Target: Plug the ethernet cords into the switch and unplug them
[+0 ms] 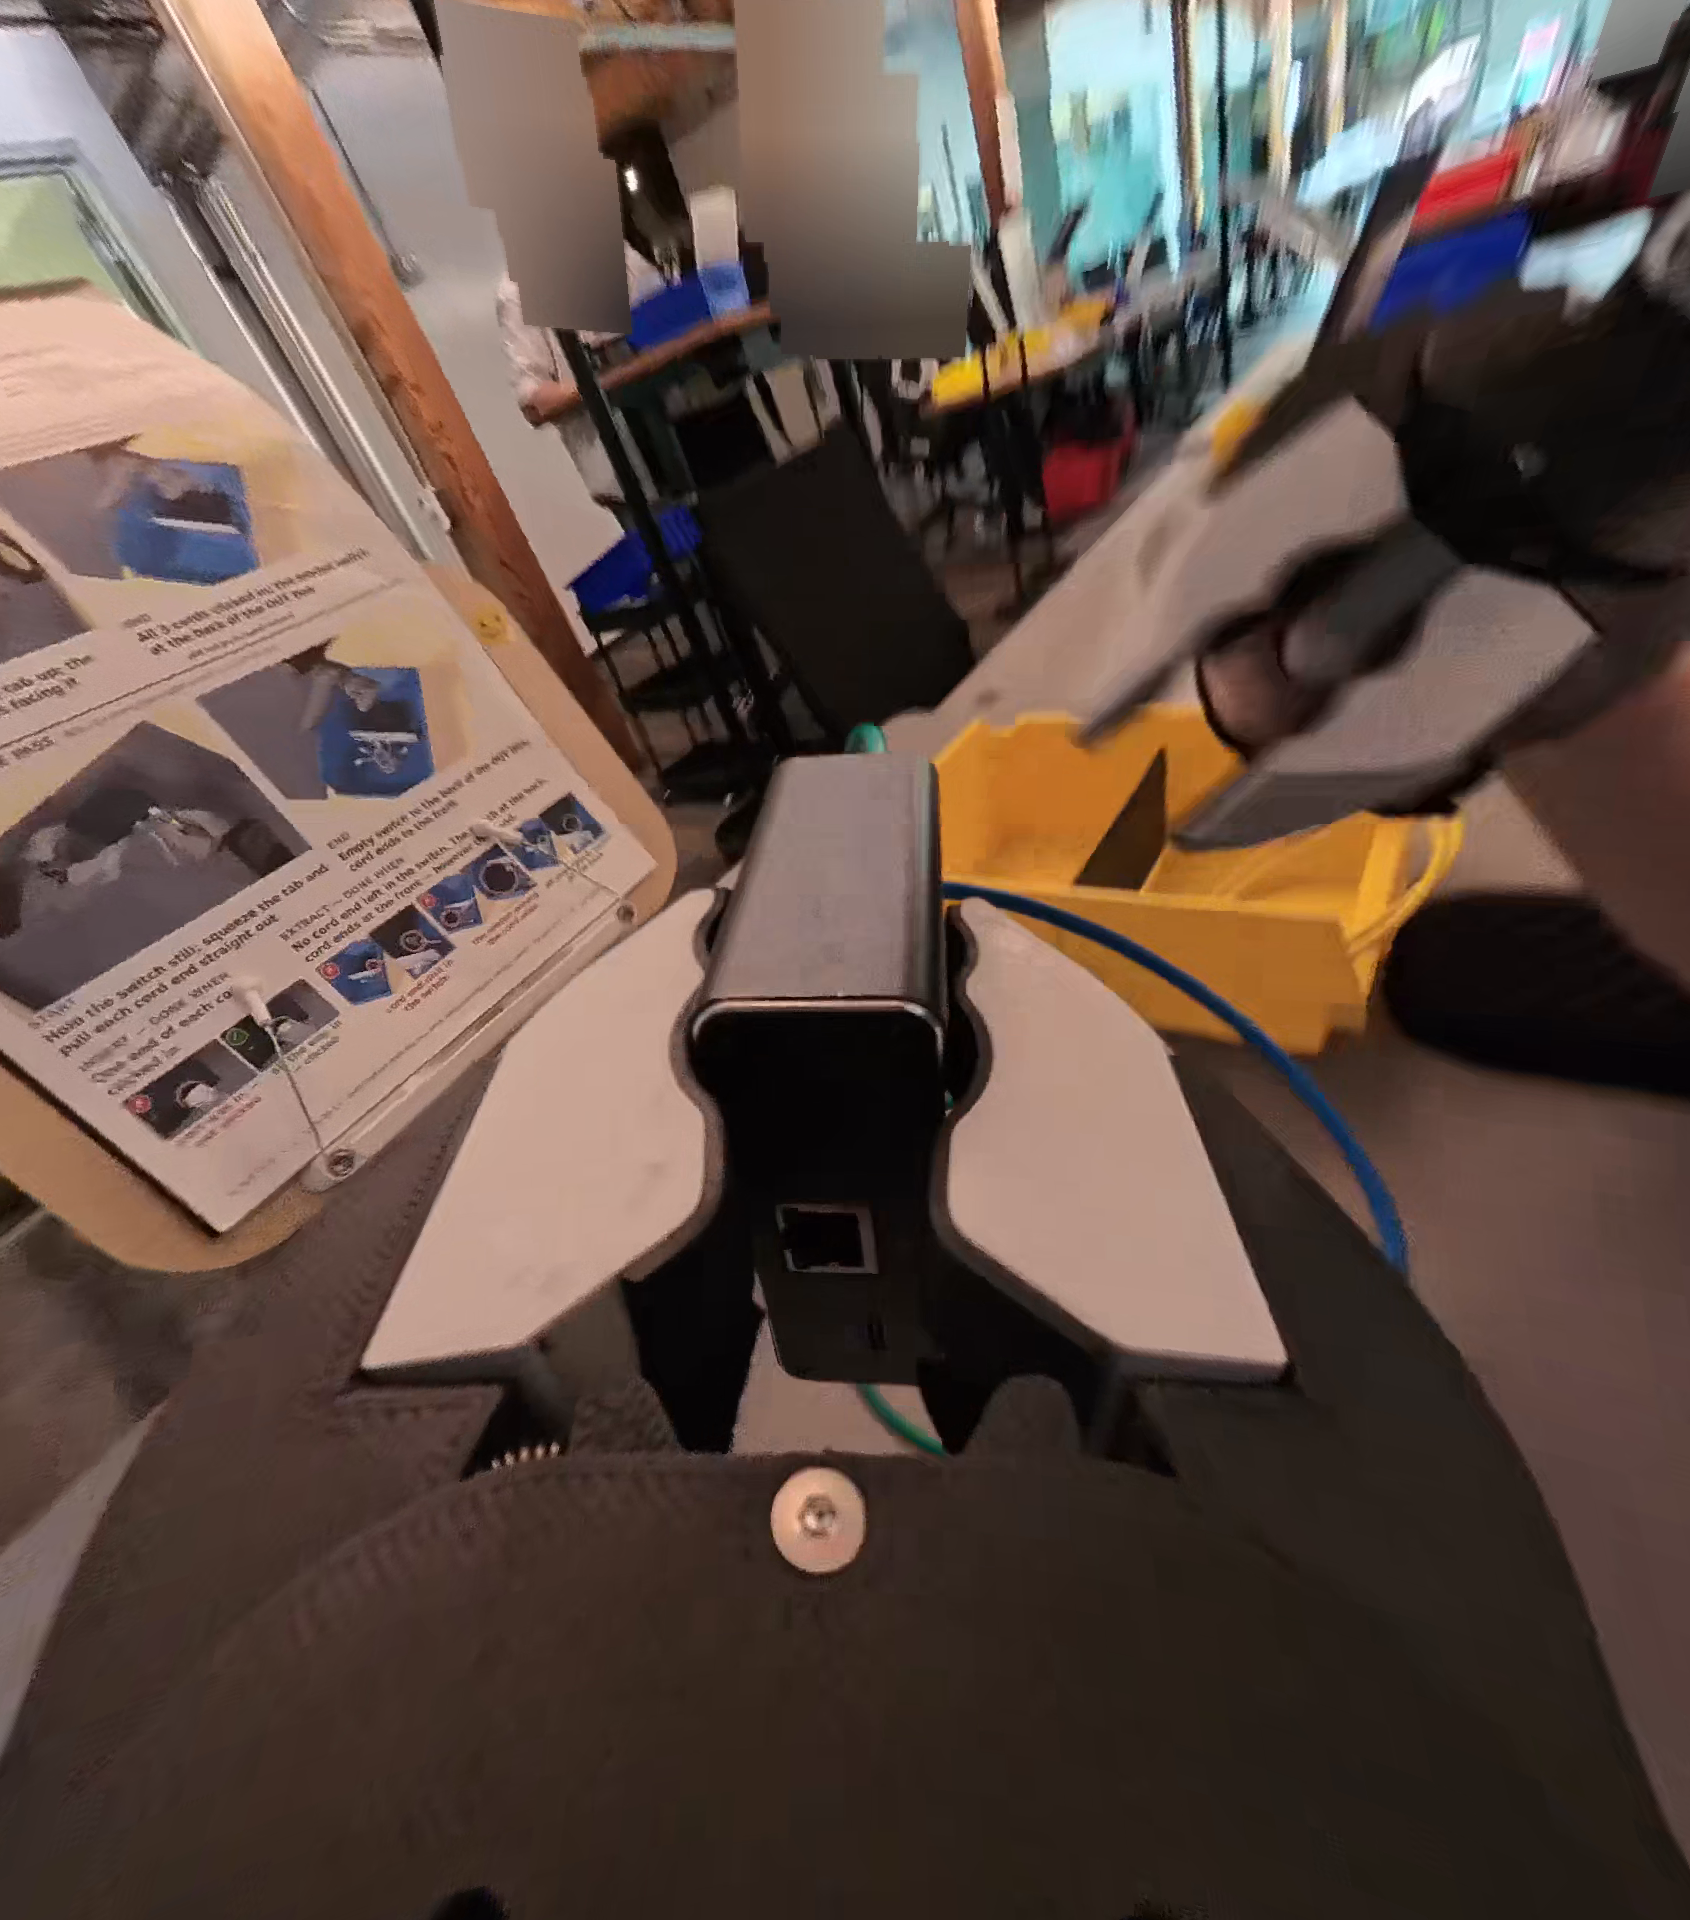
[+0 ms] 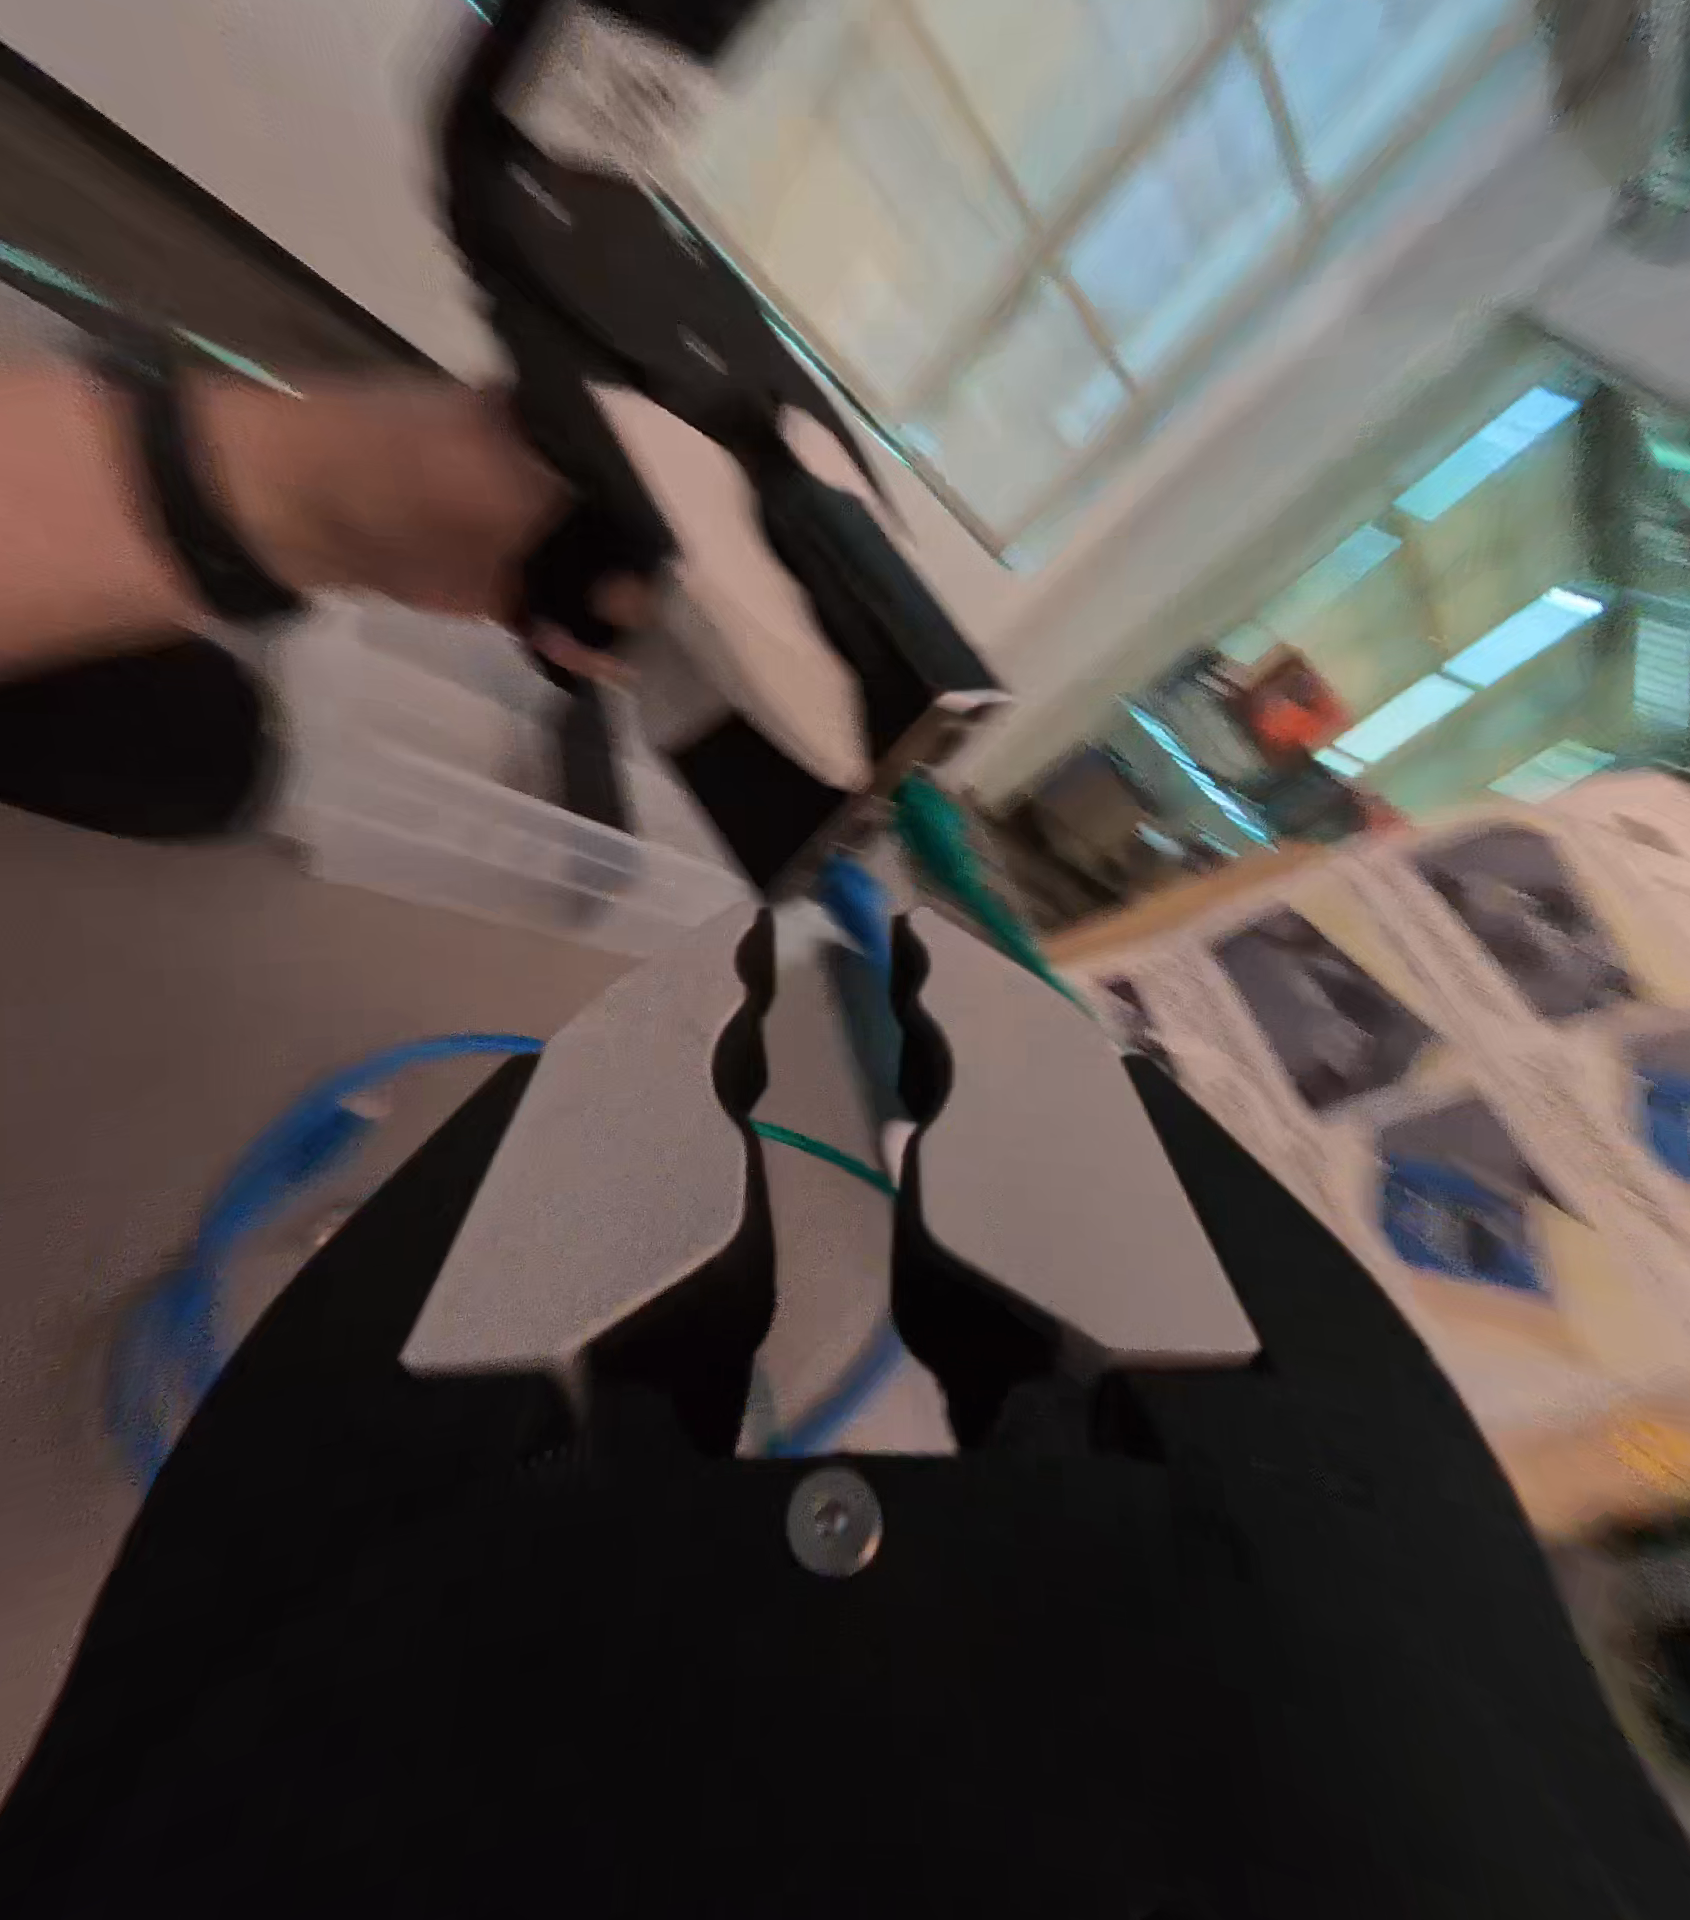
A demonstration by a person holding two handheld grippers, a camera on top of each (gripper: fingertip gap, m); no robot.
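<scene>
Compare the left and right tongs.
The left tongs stand wide, clamping the switch; the right tongs are nearly shut, seemingly on the blue cord at its plug end. The left tongs look sharp in their own view; the right tongs are blurred by motion. Both have grey pads on black bodies.

A white laminated instruction sheet (image 1: 228, 790) is leaning on a rounded pale wooden board (image 1: 550, 717) at the left of the left wrist view, carrying blocks of black and red printed text between small photographs. The same sheet (image 2: 1506, 1049) is showing blurred in the right wrist view, its print unreadable there. Nothing else is bearing writing.
</scene>
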